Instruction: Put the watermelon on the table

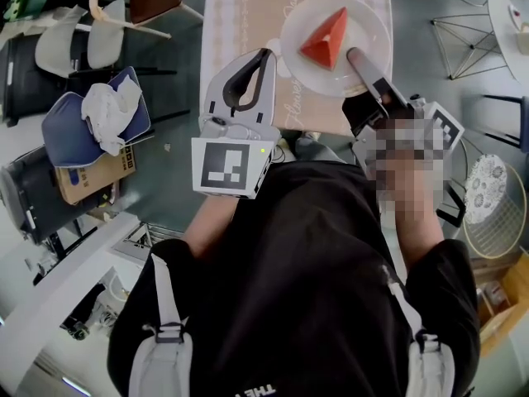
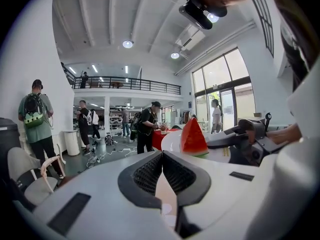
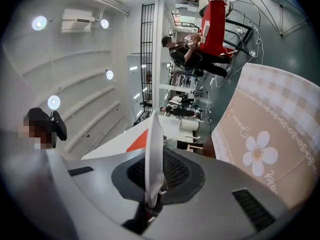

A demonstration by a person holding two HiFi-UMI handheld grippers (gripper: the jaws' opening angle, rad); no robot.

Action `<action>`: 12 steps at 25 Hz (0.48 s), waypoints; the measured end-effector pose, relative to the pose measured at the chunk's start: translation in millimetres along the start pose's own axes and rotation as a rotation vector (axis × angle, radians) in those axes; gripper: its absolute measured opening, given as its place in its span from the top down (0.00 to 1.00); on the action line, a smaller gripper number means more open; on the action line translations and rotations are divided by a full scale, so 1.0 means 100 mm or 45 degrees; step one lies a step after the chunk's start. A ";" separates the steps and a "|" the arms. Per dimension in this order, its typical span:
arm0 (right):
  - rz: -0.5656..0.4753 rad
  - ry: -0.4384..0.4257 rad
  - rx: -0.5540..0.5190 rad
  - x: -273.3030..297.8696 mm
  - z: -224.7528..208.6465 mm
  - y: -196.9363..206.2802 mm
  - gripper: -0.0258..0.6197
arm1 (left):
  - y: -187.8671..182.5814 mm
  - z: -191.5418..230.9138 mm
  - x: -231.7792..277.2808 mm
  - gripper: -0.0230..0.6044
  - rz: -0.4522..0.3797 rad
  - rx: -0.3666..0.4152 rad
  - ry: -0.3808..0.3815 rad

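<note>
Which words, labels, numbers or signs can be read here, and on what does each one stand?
"THE": white print on the person's black shirt, upside down and cut off by the picture's edge.
Cursive writing on the tablecloth: too blurred to read.
Black print on the cardboard box: too small to read.
Marker cube: a black-and-white square pattern, no letters.

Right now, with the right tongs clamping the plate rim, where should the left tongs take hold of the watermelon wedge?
I'd pinch the watermelon wedge across its sloping red faces, low near the rind, coming from the plate's left. It stands point up, so the top is thin, and the right tongs block the near right rim. The left tongs, now shut, must open first.
</note>
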State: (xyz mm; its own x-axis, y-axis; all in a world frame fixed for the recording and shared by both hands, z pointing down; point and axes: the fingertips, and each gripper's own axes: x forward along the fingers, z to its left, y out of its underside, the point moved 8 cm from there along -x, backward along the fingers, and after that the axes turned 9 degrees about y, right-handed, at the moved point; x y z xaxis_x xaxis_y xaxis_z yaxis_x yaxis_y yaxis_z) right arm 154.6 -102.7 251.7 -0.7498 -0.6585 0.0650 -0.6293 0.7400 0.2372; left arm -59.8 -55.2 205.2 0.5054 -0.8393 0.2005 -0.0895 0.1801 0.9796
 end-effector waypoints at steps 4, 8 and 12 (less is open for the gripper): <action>0.020 -0.012 -0.003 0.01 -0.02 -0.05 0.93 | 0.00 -0.01 0.04 0.94 0.002 -0.001 -0.016; 0.026 -0.011 -0.003 0.03 -0.01 -0.07 0.93 | -0.01 0.00 0.02 0.94 0.002 -0.005 -0.028; 0.023 -0.007 0.006 0.05 0.00 -0.06 0.93 | -0.02 0.04 -0.01 0.94 -0.001 -0.003 -0.041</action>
State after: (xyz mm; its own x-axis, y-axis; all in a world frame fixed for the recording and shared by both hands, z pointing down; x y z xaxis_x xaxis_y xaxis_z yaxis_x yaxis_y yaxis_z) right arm 154.9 -110.8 250.9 -0.7623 -0.6441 0.0638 -0.6165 0.7525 0.2317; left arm -64.0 -56.7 202.8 0.4778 -0.8553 0.2005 -0.0871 0.1810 0.9796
